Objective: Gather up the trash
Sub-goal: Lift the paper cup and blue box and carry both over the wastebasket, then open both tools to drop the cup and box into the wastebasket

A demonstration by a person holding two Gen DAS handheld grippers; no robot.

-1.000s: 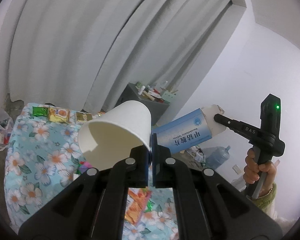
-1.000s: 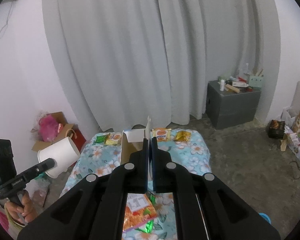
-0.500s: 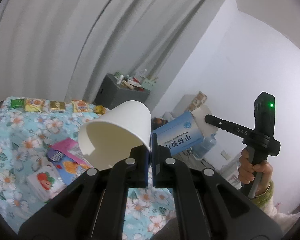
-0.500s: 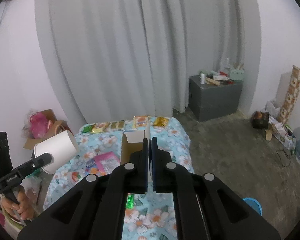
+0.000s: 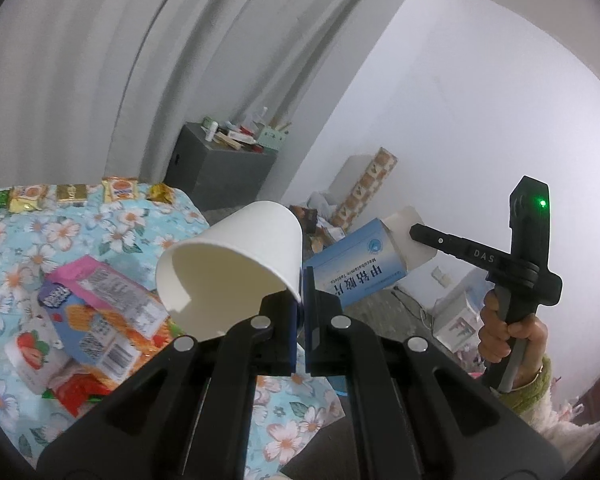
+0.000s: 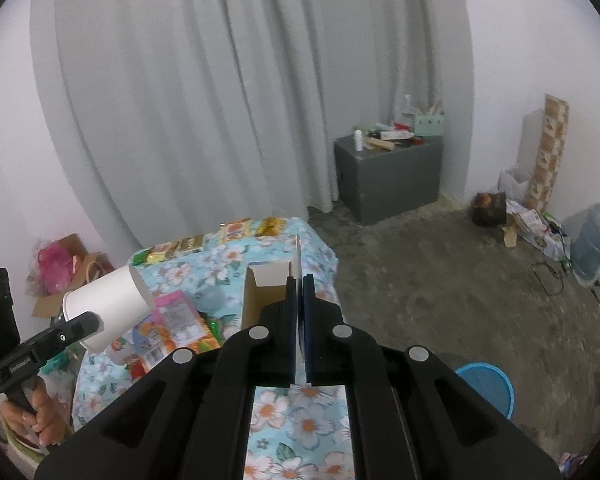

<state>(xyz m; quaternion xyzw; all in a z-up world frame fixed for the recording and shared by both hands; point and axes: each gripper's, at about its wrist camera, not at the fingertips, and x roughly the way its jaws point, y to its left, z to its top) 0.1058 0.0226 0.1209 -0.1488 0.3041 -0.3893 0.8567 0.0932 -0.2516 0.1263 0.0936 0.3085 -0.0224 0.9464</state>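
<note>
My left gripper (image 5: 301, 280) is shut on the rim of a white paper cup (image 5: 236, 264), which lies tilted with its mouth toward the camera. In the right wrist view the same cup (image 6: 104, 304) hangs from that gripper (image 6: 88, 322) at the left. My right gripper (image 6: 299, 284) is shut on the open flap of a blue and white medicine box (image 6: 266, 288). The left wrist view shows the box (image 5: 360, 264) held out in the air from that gripper (image 5: 414, 232), with a hand (image 5: 504, 328) around its handle.
A table under a flowered cloth (image 5: 100, 228) carries a heap of snack wrappers and boxes (image 5: 100, 312) and a row of packets (image 5: 72, 192) along its far edge. A blue bin (image 6: 486, 390) stands on the concrete floor at lower right. A grey cabinet (image 6: 388, 176) stands by the curtain.
Both grippers have swung to the right with the cup and box still held. The wrapper heap has come into view at the left and the blue bin at lower right.
</note>
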